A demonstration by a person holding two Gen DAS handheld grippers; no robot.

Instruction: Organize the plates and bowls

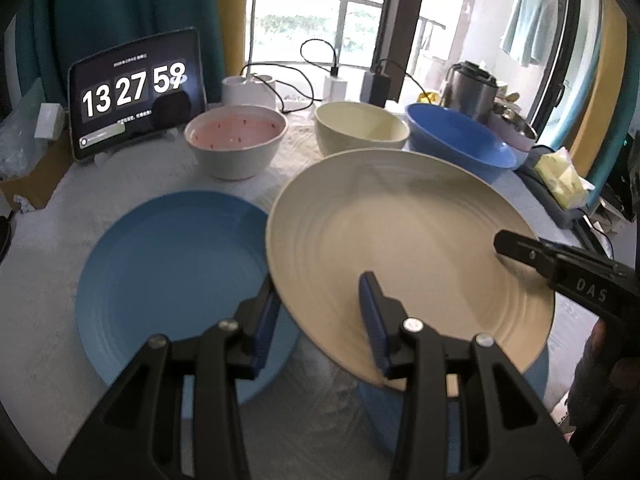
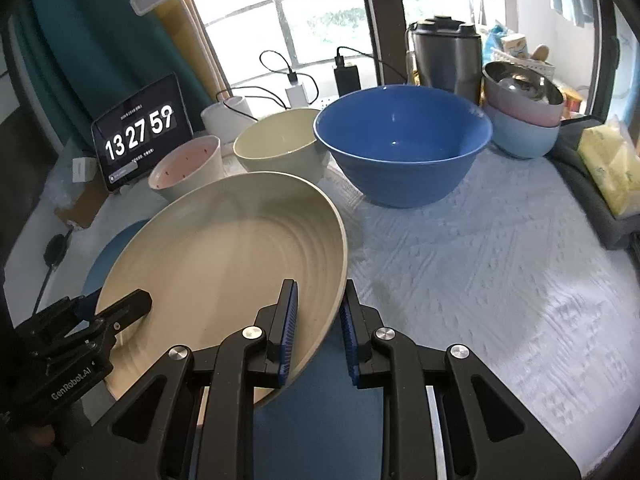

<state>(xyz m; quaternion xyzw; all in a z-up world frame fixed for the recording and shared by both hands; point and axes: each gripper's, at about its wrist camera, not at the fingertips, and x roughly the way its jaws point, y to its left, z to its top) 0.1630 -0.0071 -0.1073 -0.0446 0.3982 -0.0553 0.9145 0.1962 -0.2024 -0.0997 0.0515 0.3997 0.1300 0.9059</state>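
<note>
Spreading across both views, a table under a pale textured cloth, with bowls ranged along its far side and plates toward the near edge.

Next in size, the cream ridged plate: off the cloth, tilted, carried in the air between the two grippers. Overlaps the right edge of a blue plate lying flat on the near left, and hangs directly over a second blue plate on the near right, mostly hidden beneath it.

Further back, a large blue bowl on the right, touching or just beside a cream bowl; then a white bowl with pink watermelon-print lining, apart on the left.

Smallest, the tools. Right gripper: pads pinched onto the cream plate's rim from the right side, one finger inside the dish and one outside, apparently bearing the weight. Left gripper: straddles the near rim with one finger over the face and one under, yet jaws stand wide with a clear gap, so unclenched by the look of it.

Judging by the layout, probably a stacking step. Being round, offers no long axis; matters instead that the exposed blue plate lies to the left of the carried plate and nearer the left gripper, while the covered one sits straight below. Either way, needs levelling before lowering, with the left fingers out from underneath first, else a trapped finger or a skewed stack.
</note>
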